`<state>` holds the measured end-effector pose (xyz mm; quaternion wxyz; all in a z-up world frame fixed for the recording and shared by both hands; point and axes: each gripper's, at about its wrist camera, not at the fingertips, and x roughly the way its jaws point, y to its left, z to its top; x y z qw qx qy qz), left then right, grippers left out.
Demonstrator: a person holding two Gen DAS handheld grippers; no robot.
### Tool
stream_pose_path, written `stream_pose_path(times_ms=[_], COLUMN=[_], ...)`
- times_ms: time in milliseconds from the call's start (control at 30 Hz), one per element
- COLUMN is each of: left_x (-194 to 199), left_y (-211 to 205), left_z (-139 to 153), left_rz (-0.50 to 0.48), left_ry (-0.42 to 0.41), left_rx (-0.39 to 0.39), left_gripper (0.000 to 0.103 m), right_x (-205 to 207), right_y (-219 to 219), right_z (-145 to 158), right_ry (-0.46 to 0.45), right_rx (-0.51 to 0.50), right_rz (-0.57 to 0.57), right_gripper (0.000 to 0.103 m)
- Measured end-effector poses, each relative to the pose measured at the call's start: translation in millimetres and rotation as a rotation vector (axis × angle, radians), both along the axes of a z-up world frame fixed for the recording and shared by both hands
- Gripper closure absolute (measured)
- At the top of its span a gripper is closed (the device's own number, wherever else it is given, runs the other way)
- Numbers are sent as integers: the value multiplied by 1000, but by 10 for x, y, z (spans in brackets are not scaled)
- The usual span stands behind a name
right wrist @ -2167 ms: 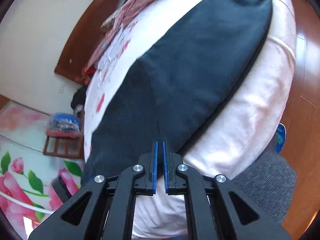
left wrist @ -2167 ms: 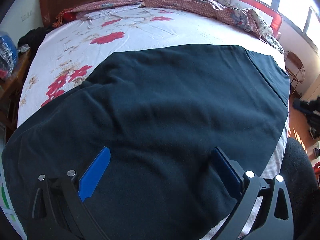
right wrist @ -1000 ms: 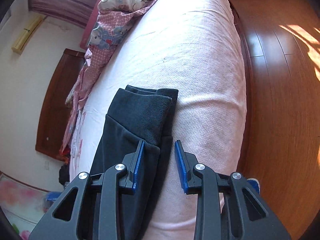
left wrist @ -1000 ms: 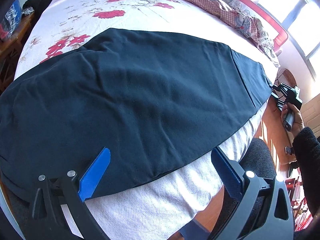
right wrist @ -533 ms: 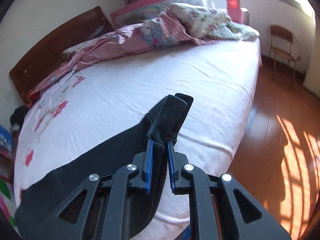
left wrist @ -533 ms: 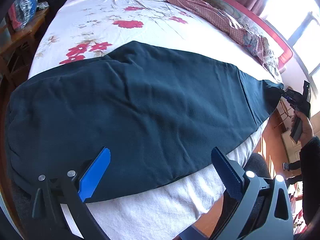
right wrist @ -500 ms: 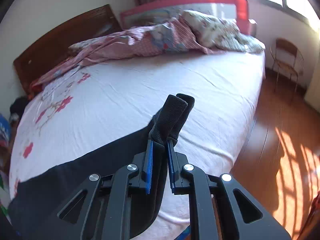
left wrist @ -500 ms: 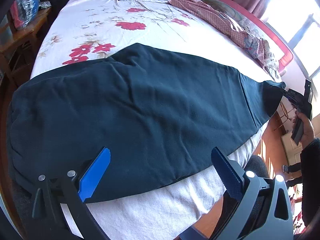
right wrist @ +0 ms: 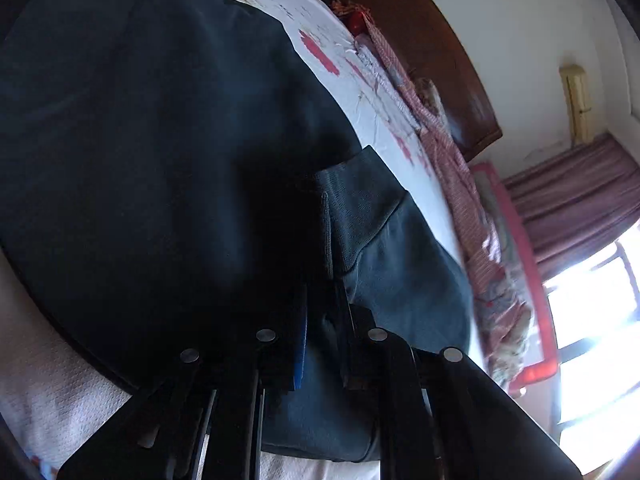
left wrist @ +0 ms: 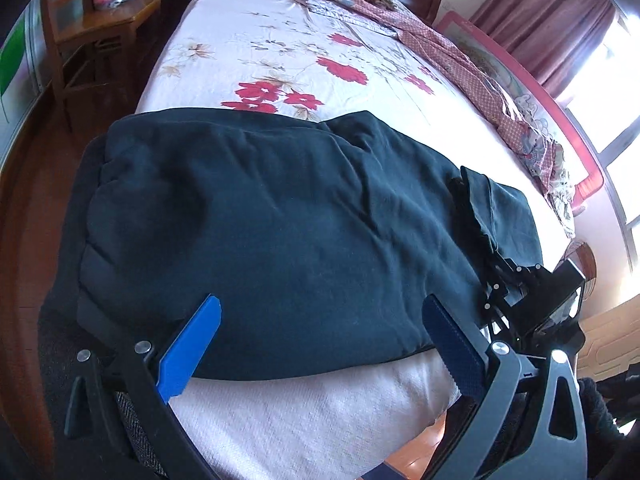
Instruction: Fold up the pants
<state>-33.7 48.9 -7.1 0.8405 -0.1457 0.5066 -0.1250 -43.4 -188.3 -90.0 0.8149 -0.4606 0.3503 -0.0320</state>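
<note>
Lying across the near part of the bed [left wrist: 280,60], the dark pants [left wrist: 280,220] are seen spread over the floral sheet, with their near edge at the white mattress side [left wrist: 300,420]. One ribbed end [right wrist: 356,216] has been brought over and is doubled back onto the rest of the cloth.

The right gripper [right wrist: 320,344] is seen with its jaws nearly together, pinching the pants fabric just behind that ribbed end. Its jaws have just been closing, with the cloth between them. In the left wrist view the same gripper [left wrist: 500,280] is noted at the right side of the pants, with the lifted cloth hanging from it.

The left gripper [left wrist: 320,344] is held above the near edge of the pants. Its blue fingers [left wrist: 192,344] are spread wide and nothing is gripped between them.

A pink patterned quilt [left wrist: 460,64] is bunched along the far side of the bed. A wooden chair [left wrist: 92,28] is noted beside the bed at the upper left.
</note>
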Motion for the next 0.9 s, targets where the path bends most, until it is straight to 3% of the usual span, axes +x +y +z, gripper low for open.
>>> stream_pose_path(times_ms=[200, 267, 367, 433, 500, 533, 600, 667, 733, 800, 867, 900], left_x=[31, 33, 26, 12, -13, -13, -6, -5, -8, -16, -33, -42], left_y=[78, 59, 47, 63, 119, 158, 244, 335, 458, 608, 822, 949], left_z=[-103, -108, -99, -86, -67, -72, -94, -96, -67, -33, -9, -6], left_rz=[27, 16, 9, 10, 22, 33, 57, 77, 94, 112, 149, 166], left_ry=[34, 36, 29, 26, 19, 19, 25, 19, 1, -20, -35, -41], left_rx=[-30, -33, -38, -32, -25, -23, -24, -15, -16, 0, 19, 17], left_gripper=[2, 2, 2, 2, 2, 2, 2, 2, 2, 2, 2, 2], right_x=[-213, -313, -339, -423, -475, -509, -510, -291, 7, 213, 317, 237], right_y=[100, 266, 394, 449, 445, 433, 360, 87, -228, -366, -231, -147], right_z=[620, 499, -15, -92, 196, 364, 681, 912, 979, 840, 409, 328], right_ry=[-129, -115, 17, 8, 77, 84, 43, 8, -64, -13, 107, 38], right_rx=[99, 33, -59, -131, 27, 108, 225, 343, 383, 426, 287, 219], right_rz=[54, 120, 169, 201, 207, 207, 178, 51, -127, -181, -166, -123], right_gripper=[91, 91, 88, 88, 83, 72, 69, 69, 69, 69, 69, 69])
